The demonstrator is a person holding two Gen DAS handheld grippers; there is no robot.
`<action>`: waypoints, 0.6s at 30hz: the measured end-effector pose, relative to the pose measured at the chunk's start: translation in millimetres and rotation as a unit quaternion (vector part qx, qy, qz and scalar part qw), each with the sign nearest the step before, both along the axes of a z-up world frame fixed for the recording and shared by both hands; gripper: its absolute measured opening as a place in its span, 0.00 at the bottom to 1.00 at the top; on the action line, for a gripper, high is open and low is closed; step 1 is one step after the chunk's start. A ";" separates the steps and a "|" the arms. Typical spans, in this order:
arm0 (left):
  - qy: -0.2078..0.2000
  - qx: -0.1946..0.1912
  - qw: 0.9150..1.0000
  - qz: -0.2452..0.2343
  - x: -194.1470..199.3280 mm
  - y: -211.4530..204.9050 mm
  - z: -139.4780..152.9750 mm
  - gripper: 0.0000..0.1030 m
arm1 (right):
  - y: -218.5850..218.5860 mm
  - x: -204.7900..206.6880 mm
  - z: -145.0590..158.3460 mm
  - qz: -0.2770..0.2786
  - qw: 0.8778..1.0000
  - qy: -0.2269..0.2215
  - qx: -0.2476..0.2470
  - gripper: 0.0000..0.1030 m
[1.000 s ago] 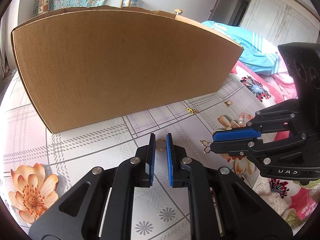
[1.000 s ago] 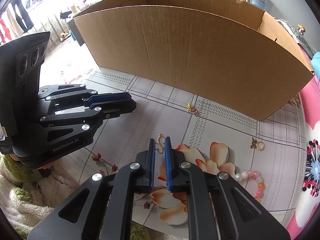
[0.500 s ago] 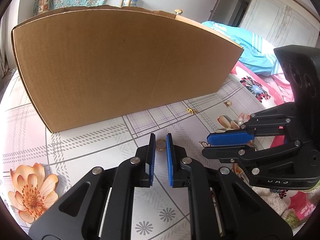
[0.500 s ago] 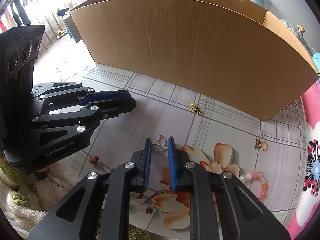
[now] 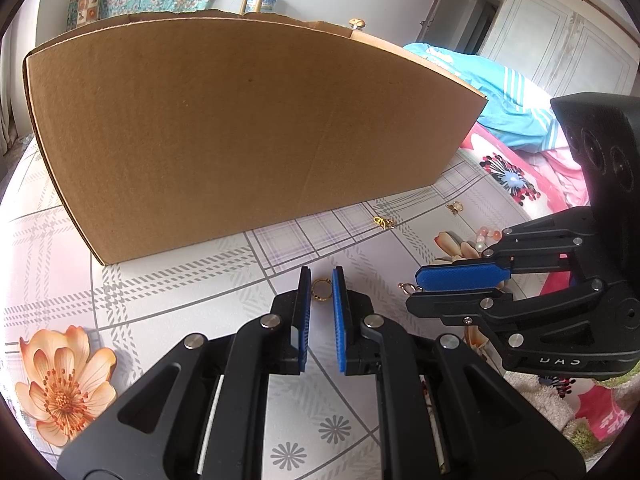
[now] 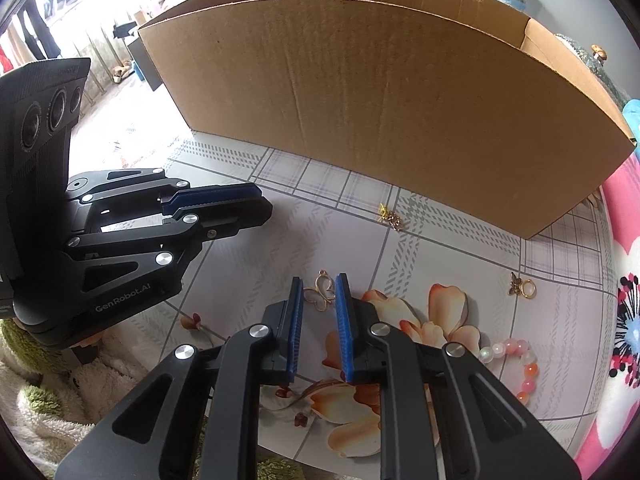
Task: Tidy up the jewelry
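Here, the pick-up step seems to be in hand on both sides. The left gripper (image 5: 321,280) stands narrow with a small gold ring (image 5: 321,289) between its tips at centre frame — whether the pads press it I cannot tell. In the right wrist view, the right gripper (image 6: 318,288) is also narrow, its jaws flanking a gold butterfly charm (image 6: 320,293) lying on the patterned cloth (image 6: 460,264); no pressing shows. The cardboard box (image 6: 380,112) fills the upper frame. Next, likely, close on each piece and lift it over the box wall — tiny flat items may slip.
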State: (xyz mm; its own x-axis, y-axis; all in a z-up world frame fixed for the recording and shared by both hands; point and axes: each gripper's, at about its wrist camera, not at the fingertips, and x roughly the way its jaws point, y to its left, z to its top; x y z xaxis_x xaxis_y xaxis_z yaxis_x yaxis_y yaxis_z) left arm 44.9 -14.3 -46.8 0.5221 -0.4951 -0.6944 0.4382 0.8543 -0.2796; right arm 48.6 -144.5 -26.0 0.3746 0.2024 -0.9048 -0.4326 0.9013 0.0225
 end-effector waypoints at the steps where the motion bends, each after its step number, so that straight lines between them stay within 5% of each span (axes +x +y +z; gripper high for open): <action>1: 0.000 0.000 1.000 0.000 0.1 0.3 -0.1 0.09 | -0.2 -0.4 0.9 0.000 1.000 -0.002 0.000 0.16; 18: -0.014 -0.019 1.000 -0.009 -4.8 5.9 6.8 0.09 | -20.7 -25.2 43.2 -0.031 0.998 -0.054 0.015 0.16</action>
